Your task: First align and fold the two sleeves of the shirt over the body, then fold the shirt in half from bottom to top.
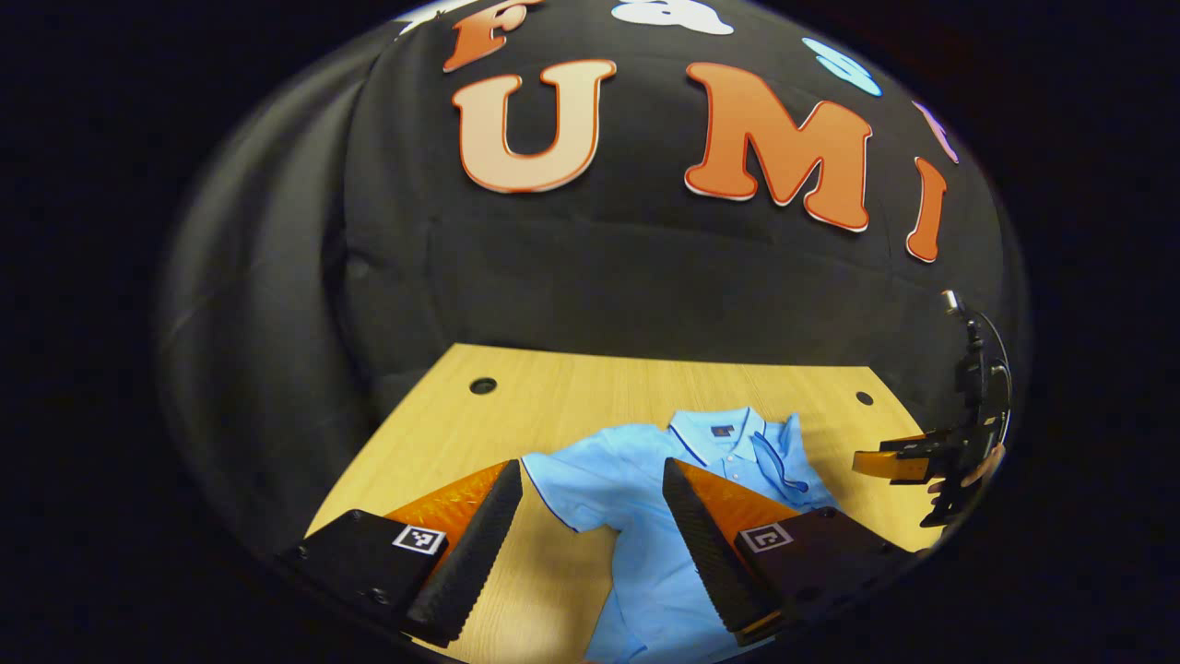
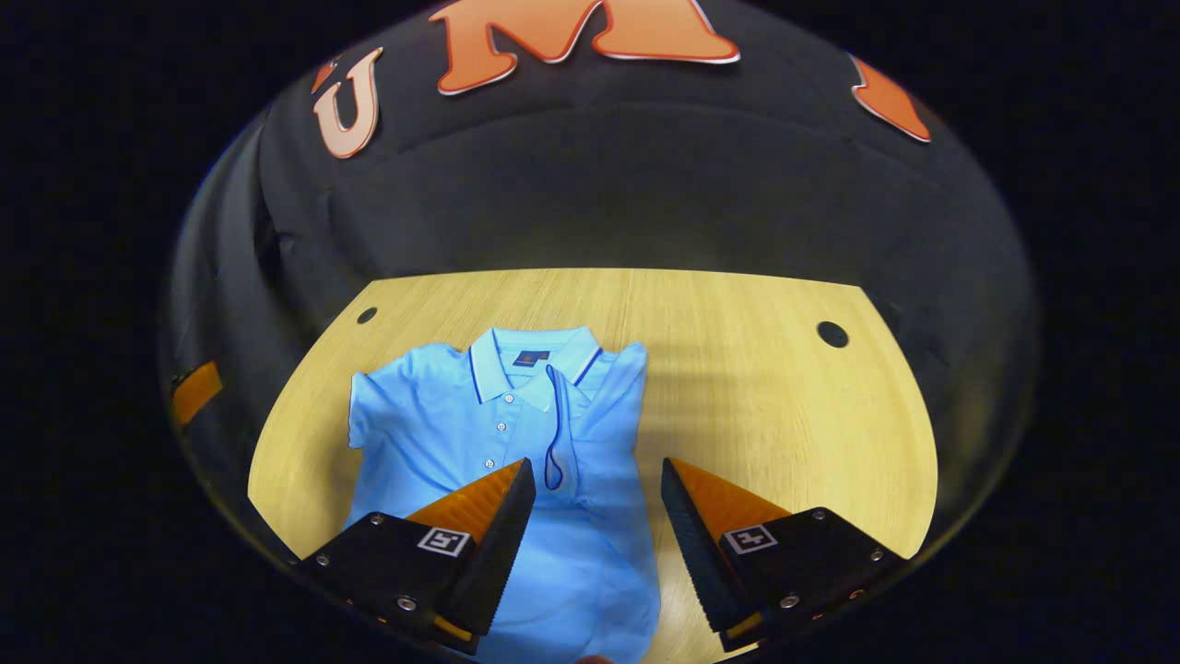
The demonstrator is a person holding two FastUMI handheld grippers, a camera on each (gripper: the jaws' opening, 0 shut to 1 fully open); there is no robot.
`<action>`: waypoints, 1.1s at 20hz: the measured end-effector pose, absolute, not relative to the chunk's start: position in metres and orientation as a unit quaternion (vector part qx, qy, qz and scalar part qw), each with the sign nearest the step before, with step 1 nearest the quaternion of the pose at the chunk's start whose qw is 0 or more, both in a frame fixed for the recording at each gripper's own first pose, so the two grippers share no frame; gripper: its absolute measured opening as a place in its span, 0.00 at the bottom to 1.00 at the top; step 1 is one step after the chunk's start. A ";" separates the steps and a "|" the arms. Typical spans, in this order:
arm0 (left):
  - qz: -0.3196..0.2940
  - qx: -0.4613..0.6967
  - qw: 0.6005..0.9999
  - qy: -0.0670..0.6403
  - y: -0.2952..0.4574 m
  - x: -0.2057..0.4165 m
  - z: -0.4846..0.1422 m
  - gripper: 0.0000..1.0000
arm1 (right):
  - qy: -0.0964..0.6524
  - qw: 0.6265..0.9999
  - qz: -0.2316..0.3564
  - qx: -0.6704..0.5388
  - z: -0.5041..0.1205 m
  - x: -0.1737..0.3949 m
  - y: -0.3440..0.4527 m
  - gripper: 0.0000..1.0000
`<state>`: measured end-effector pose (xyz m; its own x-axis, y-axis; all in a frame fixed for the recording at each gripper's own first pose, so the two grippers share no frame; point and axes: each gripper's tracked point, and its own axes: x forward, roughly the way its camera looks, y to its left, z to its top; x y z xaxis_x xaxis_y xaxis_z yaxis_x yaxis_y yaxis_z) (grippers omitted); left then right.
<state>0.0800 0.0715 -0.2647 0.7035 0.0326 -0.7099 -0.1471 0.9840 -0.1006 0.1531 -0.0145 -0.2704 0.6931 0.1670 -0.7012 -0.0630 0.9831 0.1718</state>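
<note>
A light blue polo shirt [image 2: 442, 415] lies face up on the wooden table [image 2: 756, 397], collar toward the booth wall. One sleeve [image 2: 590, 433] is folded over the body, its dark-trimmed cuff near the button placket. The other sleeve [image 2: 369, 406] is spread flat to the side. My right gripper [image 2: 596, 466] is open above the folded side with nothing between its fingers. In the left gripper view, my left gripper [image 1: 590, 470] is open above the spread sleeve [image 1: 562, 475] of the shirt [image 1: 627, 535]. The right gripper [image 1: 876, 461] shows farther off, held by a hand [image 1: 977, 470].
The table has two round cable holes near its back corners [image 2: 367, 314] [image 2: 832, 334]. Bare wood [image 1: 590, 387] stretches behind the shirt, and more lies to its right in the right gripper view. The black cloth wall closes the back and sides.
</note>
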 end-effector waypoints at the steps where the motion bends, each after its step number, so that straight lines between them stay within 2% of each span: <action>1: 0.036 -0.072 0.910 0.408 0.073 0.080 -0.280 1.00 | 0.385 0.919 0.048 0.070 -0.266 0.142 -0.018 0.85; 8: -0.038 -0.094 0.856 0.506 0.081 0.099 -0.364 1.00 | 0.356 0.931 -0.033 0.074 -0.241 0.078 -0.024 0.90; 10: -0.048 -0.102 0.830 0.546 0.086 0.099 -0.393 0.98 | 0.363 0.928 -0.048 0.067 -0.248 0.059 -0.028 0.92; 16: -0.012 -0.127 0.777 0.617 0.102 0.120 -0.459 0.99 | 0.377 0.919 -0.079 0.080 -0.254 0.029 -0.036 0.94; 22: 0.043 -0.118 0.735 0.667 0.108 0.127 -0.495 0.98 | 0.371 0.919 -0.093 0.096 -0.252 0.015 -0.045 0.93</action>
